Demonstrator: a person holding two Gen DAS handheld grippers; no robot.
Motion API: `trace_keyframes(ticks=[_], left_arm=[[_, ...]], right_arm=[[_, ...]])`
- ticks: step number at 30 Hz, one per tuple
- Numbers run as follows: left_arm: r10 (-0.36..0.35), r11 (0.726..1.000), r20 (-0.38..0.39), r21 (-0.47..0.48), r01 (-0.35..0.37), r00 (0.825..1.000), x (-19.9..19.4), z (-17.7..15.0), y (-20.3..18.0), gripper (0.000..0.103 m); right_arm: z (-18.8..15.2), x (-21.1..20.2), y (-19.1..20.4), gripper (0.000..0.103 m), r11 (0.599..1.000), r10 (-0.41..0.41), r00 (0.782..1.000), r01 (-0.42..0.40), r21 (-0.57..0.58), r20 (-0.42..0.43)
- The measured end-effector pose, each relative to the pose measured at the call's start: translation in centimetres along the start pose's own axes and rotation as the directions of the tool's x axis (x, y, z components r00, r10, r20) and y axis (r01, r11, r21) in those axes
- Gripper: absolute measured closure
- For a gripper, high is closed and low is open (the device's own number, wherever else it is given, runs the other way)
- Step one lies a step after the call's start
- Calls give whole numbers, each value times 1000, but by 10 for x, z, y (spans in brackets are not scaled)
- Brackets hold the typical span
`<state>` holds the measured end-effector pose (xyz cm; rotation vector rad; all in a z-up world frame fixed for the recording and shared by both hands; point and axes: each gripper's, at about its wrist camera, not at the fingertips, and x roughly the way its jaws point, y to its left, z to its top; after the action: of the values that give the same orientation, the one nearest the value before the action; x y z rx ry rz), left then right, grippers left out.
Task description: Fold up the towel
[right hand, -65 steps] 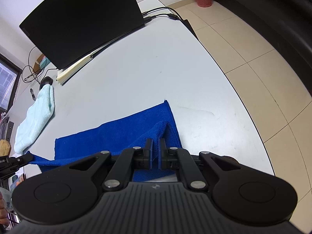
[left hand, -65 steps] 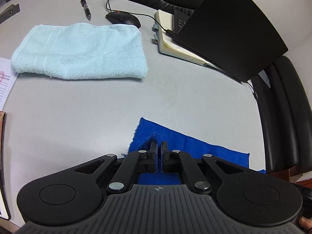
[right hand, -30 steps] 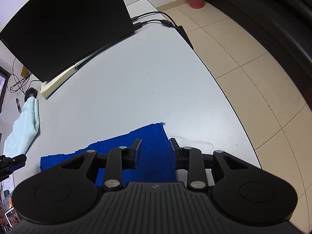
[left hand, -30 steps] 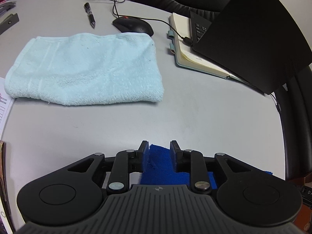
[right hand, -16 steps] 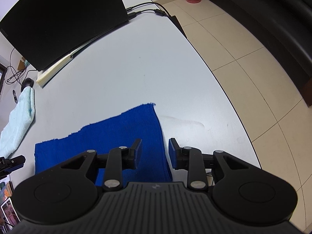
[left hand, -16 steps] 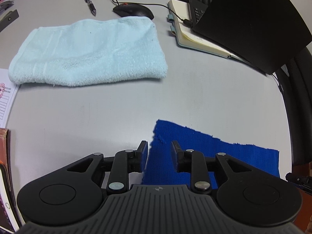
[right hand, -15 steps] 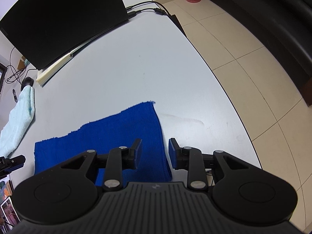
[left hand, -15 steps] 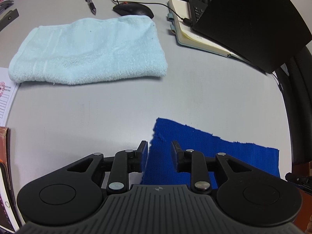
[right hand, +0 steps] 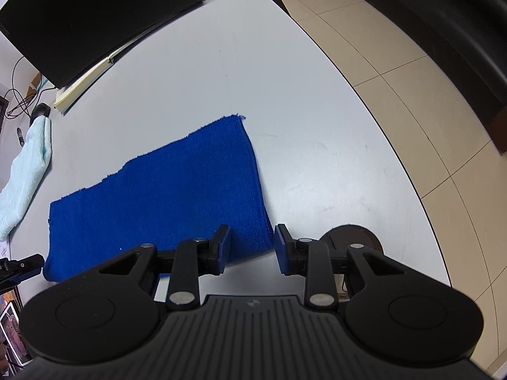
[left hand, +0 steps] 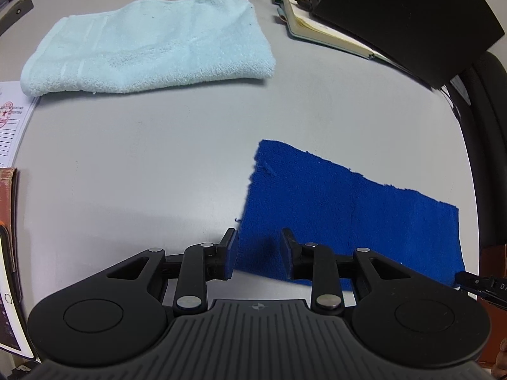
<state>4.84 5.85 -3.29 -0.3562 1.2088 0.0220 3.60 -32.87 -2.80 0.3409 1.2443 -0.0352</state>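
A: Left gripper [left hand: 258,250] is sitting part open, empty, jaws just widened, straddling the near left edge of the flat royal-blue microfibre towel [left hand: 342,209].

B: Right gripper [right hand: 252,247]?

A: Also part open, gripping nothing, over the near right corner. Towel is lying toward 12 o'clock on the grey table [right hand: 285,72]. For the next fold, I'd pinch both corners level.
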Motion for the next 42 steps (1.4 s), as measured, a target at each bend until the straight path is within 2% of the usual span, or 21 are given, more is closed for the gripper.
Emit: trace_keyframes(ticks=[9, 18, 24, 28, 33, 38, 42], left_arm=[[-9, 994, 10, 106, 8, 1000, -7, -8, -20, 67], [-22, 974, 5, 227, 20, 1000, -10, -16, -43, 66], [-31, 954, -1, 300, 30, 1000, -11, -25, -58, 66], [-32, 956, -14, 292, 34, 999, -10, -28, -55, 65], [-24, 965, -31, 259, 32, 999, -6, -32, -46, 65], [-35, 958, -48, 283, 47, 998, -6, -41, -46, 65], [-52, 952, -58, 300, 67, 997, -6, -50, -47, 65]], right_arm=[[-6, 10, 3, 72, 999, -26, 1000, 26, -25, -13], [-11, 14, 21, 72, 988, -65, 998, 65, -141, 4], [-17, 14, 27, 74, 986, -14, 999, 9, -164, -32], [-26, 15, 36, 74, 977, 14, 998, -27, -210, -65], [-45, 13, 54, 74, 953, 53, 991, -87, -291, -124], [-67, 11, 70, 73, 915, 94, 976, -162, -370, -195], [-77, 7, 78, 73, 900, 88, 977, -161, -405, -194]])
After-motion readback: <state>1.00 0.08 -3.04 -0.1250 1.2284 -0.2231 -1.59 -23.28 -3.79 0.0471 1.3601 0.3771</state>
